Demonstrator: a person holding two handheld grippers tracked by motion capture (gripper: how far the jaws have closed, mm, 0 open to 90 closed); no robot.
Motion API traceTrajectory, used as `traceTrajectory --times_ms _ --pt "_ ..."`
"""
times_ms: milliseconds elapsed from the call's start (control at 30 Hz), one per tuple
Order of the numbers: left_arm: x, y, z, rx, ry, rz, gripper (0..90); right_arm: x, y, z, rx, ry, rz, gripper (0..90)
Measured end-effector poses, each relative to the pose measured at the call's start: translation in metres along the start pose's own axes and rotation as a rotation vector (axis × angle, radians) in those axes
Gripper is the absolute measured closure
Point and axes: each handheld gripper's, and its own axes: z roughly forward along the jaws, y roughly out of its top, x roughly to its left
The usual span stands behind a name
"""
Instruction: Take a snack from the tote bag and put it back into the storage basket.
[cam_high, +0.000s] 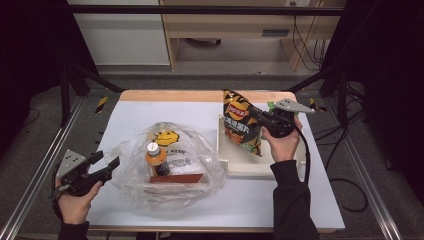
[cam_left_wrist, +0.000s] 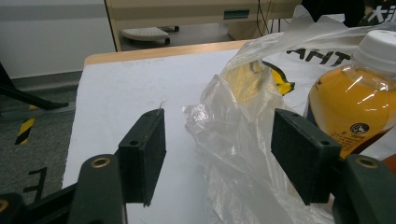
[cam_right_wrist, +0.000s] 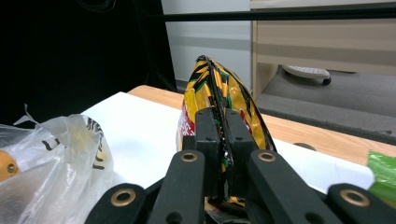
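We see the right gripper (cam_high: 256, 113) clamped tight on the seam edge of a chip bag (cam_high: 241, 122), jaws pinching the foil with no gap in the right gripper view. The chip bag (cam_right_wrist: 219, 100) hangs upright, held above a shallow white tray (cam_high: 250, 167) at the right of the table (cam_high: 280, 200); we cannot tell if its lower end touches the tray. Something green (cam_high: 272, 105) peeks out behind the gripper.

Left gripper (cam_high: 107, 162) sits at the table's left edge, jaws wide apart, holding nothing. In the left gripper view the loose edge of a clear plastic bag (cam_left_wrist: 233, 140) lies between the left gripper (cam_left_wrist: 218, 149) pads, near the right-hand one; the pads do not press on it.

The plastic bag (cam_high: 165, 167) lies mid-table, just left of the tray. Inside it an orange drink bottle (cam_high: 157, 159) with a white cap stands upright beside a reddish-brown box (cam_high: 177, 178).
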Motion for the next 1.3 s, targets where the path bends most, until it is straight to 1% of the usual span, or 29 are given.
traceTrajectory --times_ms 167,300,433,700,767,800,900,967,1067,1133,1200,1300 --pt "0.001 0.0 0.0 0.001 0.0 -0.002 34.9 -0.001 -0.005 0.009 0.006 0.007 -0.002 87.1" --pt "0.001 -0.001 0.001 0.002 0.0 -0.004 35.0 -0.005 -0.01 0.013 0.013 0.0 0.003 87.0" --pt "0.001 -0.001 0.001 0.004 0.001 -0.004 35.0 -0.011 -0.014 0.014 0.004 0.004 0.015 86.6" --pt "0.001 -0.002 0.002 0.008 0.0 -0.004 35.0 -0.021 -0.016 0.017 -0.003 -0.029 0.013 79.8" --pt "0.001 -0.002 0.003 0.009 -0.001 -0.005 35.0 -0.023 -0.017 0.019 -0.007 -0.04 0.014 77.0" --pt "0.001 -0.002 0.003 0.009 -0.001 -0.005 34.9 -0.025 -0.018 0.021 -0.005 -0.057 0.012 74.1" --pt "0.001 -0.002 0.003 0.01 -0.002 -0.005 34.9 -0.029 -0.02 0.023 -0.002 -0.082 0.013 67.9" --pt "0.001 -0.002 0.003 0.01 -0.001 -0.007 35.0 -0.029 -0.02 0.024 0.002 -0.098 0.017 61.8" --pt "0.001 -0.002 0.002 0.008 -0.003 -0.008 35.0 -0.028 -0.02 0.024 -0.006 -0.123 0.002 49.8" --pt "0.001 -0.002 0.002 0.006 -0.002 -0.007 35.0 -0.027 -0.019 0.023 -0.009 -0.129 0.004 44.2" --pt "0.002 -0.002 0.002 0.007 -0.002 -0.008 34.9 -0.026 -0.018 0.02 -0.014 -0.129 -0.003 40.4" --pt "0.001 -0.002 0.002 0.009 -0.001 -0.007 35.0 -0.024 -0.014 0.012 -0.03 -0.121 0.001 36.6"
